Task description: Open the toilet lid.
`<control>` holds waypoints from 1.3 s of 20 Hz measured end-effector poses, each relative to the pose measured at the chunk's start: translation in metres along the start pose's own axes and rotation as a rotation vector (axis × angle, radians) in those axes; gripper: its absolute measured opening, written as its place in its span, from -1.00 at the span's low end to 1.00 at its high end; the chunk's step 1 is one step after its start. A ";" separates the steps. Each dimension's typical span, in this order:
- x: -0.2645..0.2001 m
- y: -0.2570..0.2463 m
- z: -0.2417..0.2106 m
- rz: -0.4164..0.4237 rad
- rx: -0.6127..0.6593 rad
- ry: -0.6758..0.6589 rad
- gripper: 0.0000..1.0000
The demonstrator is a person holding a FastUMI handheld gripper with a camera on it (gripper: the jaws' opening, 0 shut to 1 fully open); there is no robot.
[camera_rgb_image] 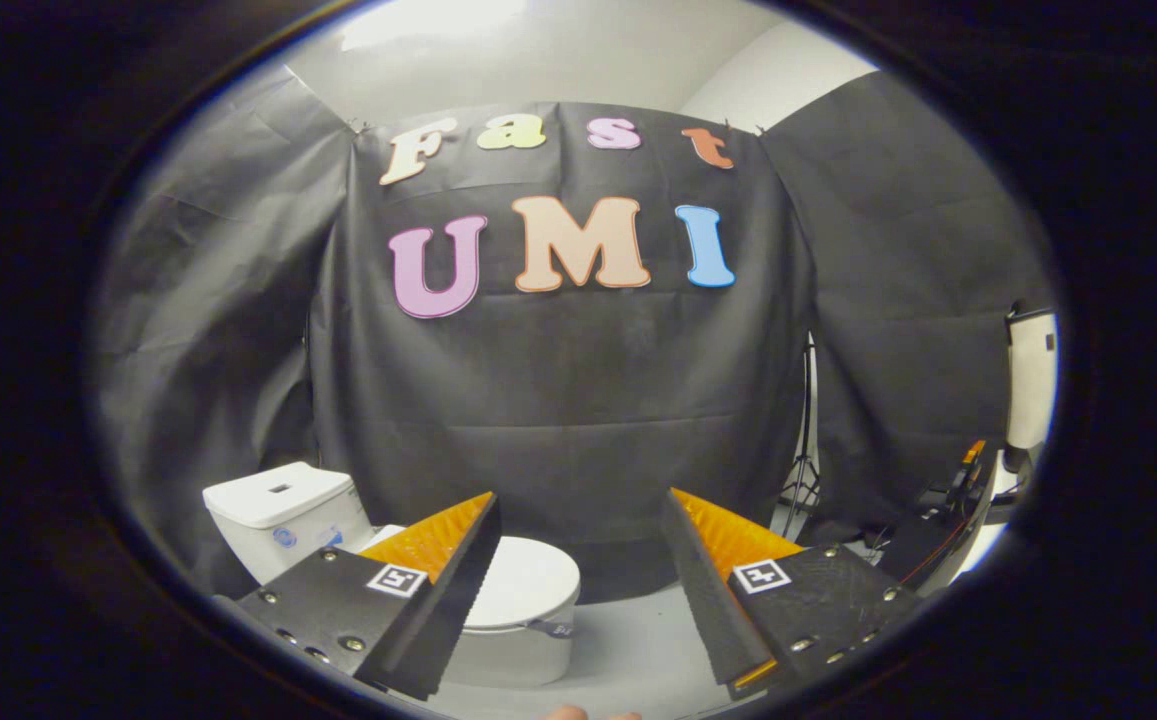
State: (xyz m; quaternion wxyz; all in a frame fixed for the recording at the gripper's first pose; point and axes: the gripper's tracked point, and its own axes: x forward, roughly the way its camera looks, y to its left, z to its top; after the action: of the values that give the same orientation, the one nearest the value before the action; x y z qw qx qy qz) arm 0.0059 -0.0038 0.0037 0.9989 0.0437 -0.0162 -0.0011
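the gripper [580, 530] is hanging with jaws spread wide, gripping nothing. the toilet [523, 610] is sitting beyond and partly behind the left finger, its lid [528, 578] lying closed, untouched. approaching and lifting are remaining.

You see a white toilet [498, 620] on the floor, low and left, against the black wall. Its lid [528, 580] lies closed and flat; the tank [278, 510] stands behind, farther left.

Open floor [628, 640] between spread fingers [458, 560] and toilet [508, 600]; tripod [806, 470], perhaps clutter, rightward.
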 end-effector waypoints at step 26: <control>0.069 0.030 -0.148 -0.141 0.419 0.088 0.95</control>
State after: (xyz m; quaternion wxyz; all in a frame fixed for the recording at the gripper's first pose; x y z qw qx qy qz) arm 0.0798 0.0389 -0.1390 0.9652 0.2513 0.0304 -0.0658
